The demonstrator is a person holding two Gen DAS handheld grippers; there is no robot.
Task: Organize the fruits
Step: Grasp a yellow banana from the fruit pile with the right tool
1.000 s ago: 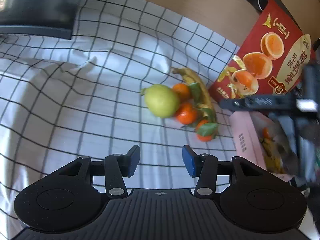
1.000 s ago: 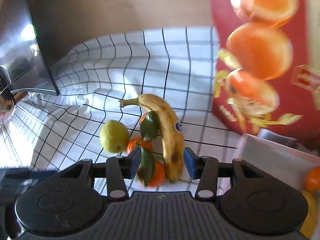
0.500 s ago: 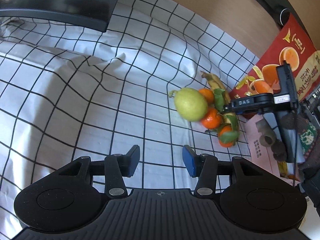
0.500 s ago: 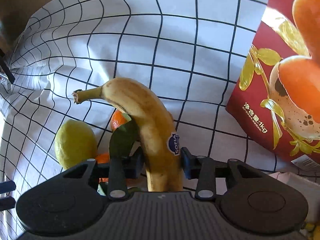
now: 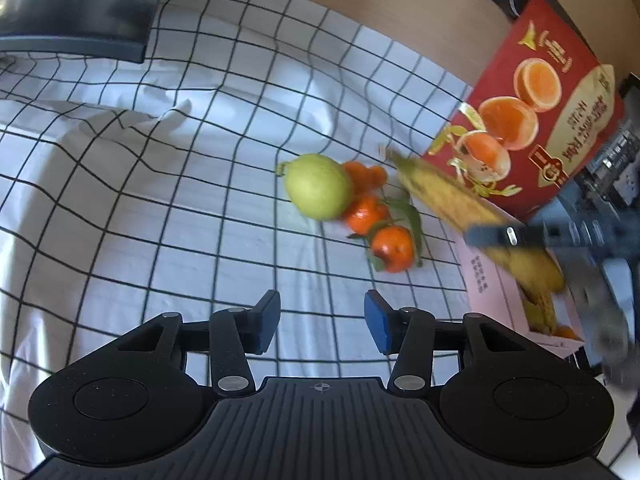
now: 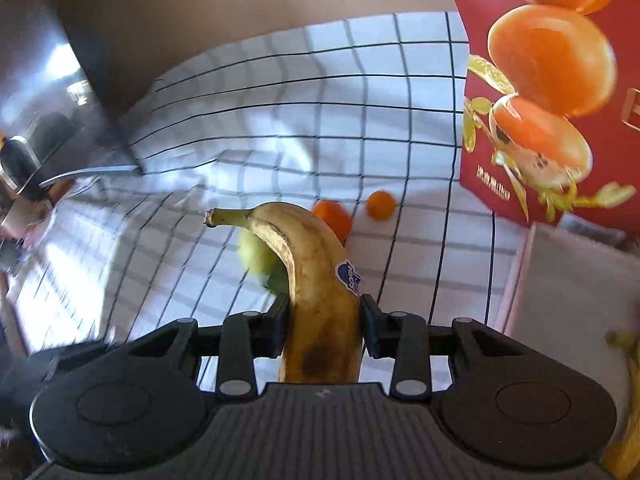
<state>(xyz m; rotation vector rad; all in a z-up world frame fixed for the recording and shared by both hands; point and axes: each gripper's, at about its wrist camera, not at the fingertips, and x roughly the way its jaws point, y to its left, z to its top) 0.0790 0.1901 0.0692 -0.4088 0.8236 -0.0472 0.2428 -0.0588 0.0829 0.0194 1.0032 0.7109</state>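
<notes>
My right gripper (image 6: 323,322) is shut on a yellow banana (image 6: 316,280) with a blue sticker and holds it lifted above the checked cloth. In the left wrist view the banana (image 5: 448,200) hangs blurred over the pink box (image 5: 492,292). A green pear (image 5: 318,186) and three leafy tangerines (image 5: 392,248) lie together on the cloth. My left gripper (image 5: 320,322) is open and empty, short of the fruit. In the right wrist view the pear (image 6: 256,254) and tangerines (image 6: 334,216) show behind the banana.
A red orange-printed carton (image 5: 540,108) stands at the right behind the pink box, which holds other fruit (image 5: 542,312). A dark flat object (image 5: 76,8) lies at the far left. The white checked cloth (image 5: 160,200) is wrinkled. A wooden wall runs behind.
My right gripper closed on the banana and lifted it off the pile, carrying it right toward the pink box. The left gripper stayed open, shifting its view slightly.
</notes>
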